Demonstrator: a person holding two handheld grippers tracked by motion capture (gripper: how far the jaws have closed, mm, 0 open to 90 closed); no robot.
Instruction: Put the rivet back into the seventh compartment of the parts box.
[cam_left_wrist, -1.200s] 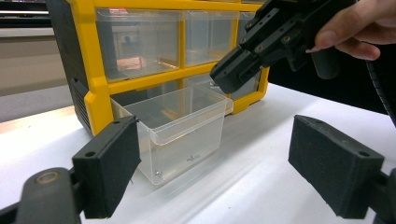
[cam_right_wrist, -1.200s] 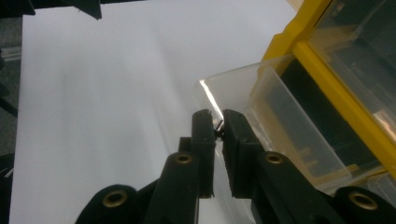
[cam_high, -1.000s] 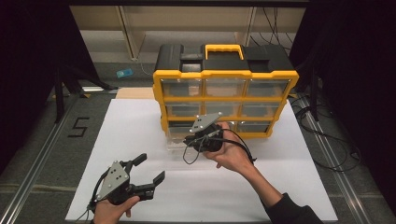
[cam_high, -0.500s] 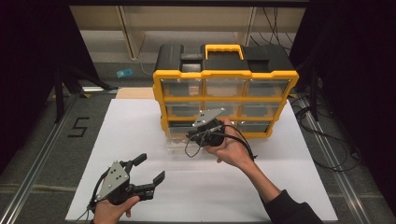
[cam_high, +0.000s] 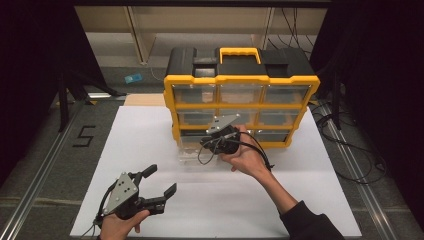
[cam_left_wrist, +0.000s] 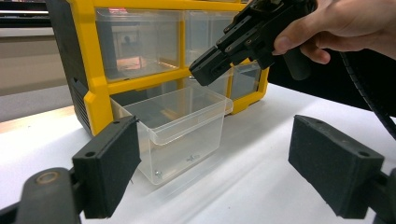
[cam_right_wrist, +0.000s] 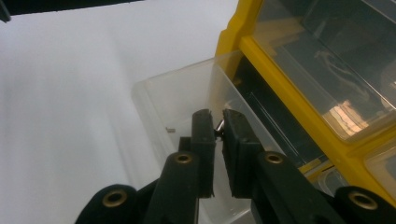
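Note:
A yellow and black drawer organizer (cam_high: 240, 80) stands at the back of the white table. One clear plastic drawer (cam_high: 192, 155) (cam_left_wrist: 182, 126) (cam_right_wrist: 177, 98) is pulled out of its bottom-left slot and rests on the table. My right gripper (cam_high: 206, 145) (cam_left_wrist: 205, 72) (cam_right_wrist: 218, 116) hovers over this drawer, pointing down, shut on a small metal screw (cam_right_wrist: 218, 126) pinched at its tips. More small screws (cam_left_wrist: 192, 158) (cam_right_wrist: 171, 130) lie on the drawer's floor. My left gripper (cam_high: 161, 180) (cam_left_wrist: 219, 158) is low at the front left, open with nothing between its jaws, facing the drawer.
The organizer's other drawers (cam_left_wrist: 135, 42) sit closed in their slots. A white sheet (cam_high: 150, 130) covers the table, with dark floor and cables (cam_high: 350, 150) to the right. A "5" mark (cam_high: 82, 135) lies left of the sheet.
My right gripper has shifted only slightly above the clear drawer, still pinching the screw. The left gripper has stayed in place.

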